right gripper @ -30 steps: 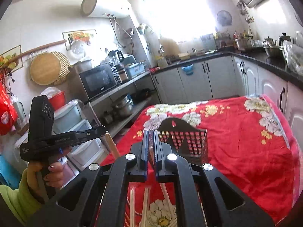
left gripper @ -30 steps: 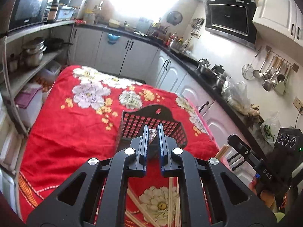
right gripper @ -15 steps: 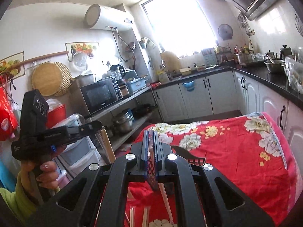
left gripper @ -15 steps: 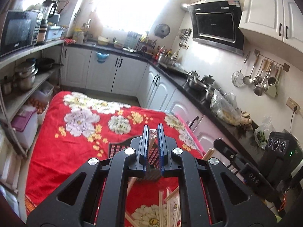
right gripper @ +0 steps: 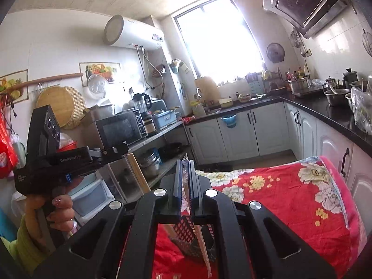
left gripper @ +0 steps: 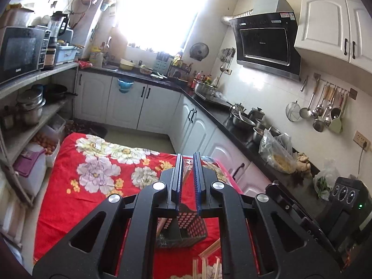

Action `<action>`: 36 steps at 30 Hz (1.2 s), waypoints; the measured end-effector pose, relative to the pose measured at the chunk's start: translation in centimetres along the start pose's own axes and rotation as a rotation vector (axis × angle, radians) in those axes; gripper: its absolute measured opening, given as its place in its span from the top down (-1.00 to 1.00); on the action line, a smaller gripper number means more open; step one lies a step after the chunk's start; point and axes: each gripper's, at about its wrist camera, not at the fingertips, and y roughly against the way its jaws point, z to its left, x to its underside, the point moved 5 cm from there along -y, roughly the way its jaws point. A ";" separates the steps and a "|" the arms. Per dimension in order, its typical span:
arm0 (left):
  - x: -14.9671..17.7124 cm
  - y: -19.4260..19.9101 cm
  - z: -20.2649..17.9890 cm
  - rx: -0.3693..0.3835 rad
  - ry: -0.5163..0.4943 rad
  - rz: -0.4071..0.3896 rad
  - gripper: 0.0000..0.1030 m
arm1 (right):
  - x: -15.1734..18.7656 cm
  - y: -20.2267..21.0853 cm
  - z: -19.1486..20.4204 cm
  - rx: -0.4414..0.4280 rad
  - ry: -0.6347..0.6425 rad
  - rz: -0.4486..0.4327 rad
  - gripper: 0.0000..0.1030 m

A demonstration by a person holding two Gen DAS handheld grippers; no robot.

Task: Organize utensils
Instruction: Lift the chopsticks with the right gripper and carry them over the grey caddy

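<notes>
My left gripper (left gripper: 186, 160) is shut on a wrapped pair of chopsticks (left gripper: 186, 169) whose lower end hangs toward the black mesh utensil basket (left gripper: 183, 230) on the red floral cloth (left gripper: 93, 186). My right gripper (right gripper: 185, 165) is shut on another wrapped chopstick pair (right gripper: 200, 239), which hangs down past the same basket (right gripper: 186, 232). The left gripper also shows in the right wrist view (right gripper: 121, 150), holding wooden chopsticks (right gripper: 138, 172). Loose chopsticks (left gripper: 209, 265) lie on the cloth near the basket.
The cloth-covered table sits between white cabinets with a black counter (left gripper: 244, 130) on the right and open shelves with pots and a microwave (left gripper: 21, 51) on the left. The right gripper's body (left gripper: 344, 200) is at the lower right of the left wrist view.
Both grippers have risen and tilted up, still shut on their chopsticks. The basket has slid lower in both views and more of the kitchen shows.
</notes>
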 end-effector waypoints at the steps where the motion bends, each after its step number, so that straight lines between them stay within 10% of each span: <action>1: -0.1 -0.3 -0.1 -0.004 -0.005 -0.004 0.89 | -0.2 -0.1 0.0 0.001 0.001 -0.005 0.90; 18: 1.3 -5.4 2.1 -0.049 0.011 0.027 0.89 | -2.7 -1.9 -2.2 0.039 -0.014 -0.085 0.90; 36: 7.8 -7.8 5.0 -0.100 0.024 0.099 0.89 | 2.0 -4.6 -5.0 0.128 0.011 -0.103 0.90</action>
